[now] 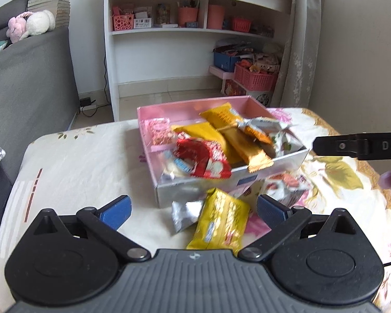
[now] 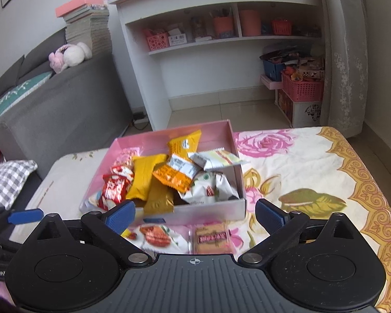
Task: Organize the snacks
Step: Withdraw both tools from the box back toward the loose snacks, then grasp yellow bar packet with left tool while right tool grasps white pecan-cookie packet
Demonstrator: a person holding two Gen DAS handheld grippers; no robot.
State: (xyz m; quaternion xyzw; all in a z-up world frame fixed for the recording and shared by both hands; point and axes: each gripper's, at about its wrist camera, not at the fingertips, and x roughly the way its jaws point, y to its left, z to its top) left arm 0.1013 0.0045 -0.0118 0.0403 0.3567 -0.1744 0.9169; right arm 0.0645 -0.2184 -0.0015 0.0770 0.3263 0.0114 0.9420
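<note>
A pink box (image 1: 195, 109) sits near the middle of the table (image 1: 78, 161), toward its far edge, on a flowered cloth (image 2: 312, 161). It is heaped with snacks: a red pack (image 1: 203, 160) at the near left corner, yellow packs (image 1: 221, 116) across the middle, an orange-and-white one (image 2: 173, 173) on top, white packs (image 2: 211, 186) toward the right wall, and a small pink one (image 1: 161, 130) at the far left. More snacks lie on the cloth just in front of the box's near wall. From the left tongs' side there is a yellow pack (image 1: 220, 223) with a silver pack (image 1: 185, 214) touching its left edge, both lying between the blue pads. The left gripper (image 1: 194, 208) is spread wide and holds nothing; the yellow pack lies below the gap, and I can't tell if a pad touches it. The right gripper (image 2: 195, 212) is also wide open and empty, hovering at the box's near wall, with a white pack (image 2: 157, 236) printed in red and a clear biscuit pack (image 2: 212, 237) side by side beneath it. In the left view the right tongs reach in from the right edge, beside the box's right wall. Beyond the table stand a white shelf (image 2: 221, 7) and a grey sofa (image 2: 65, 99).
</note>
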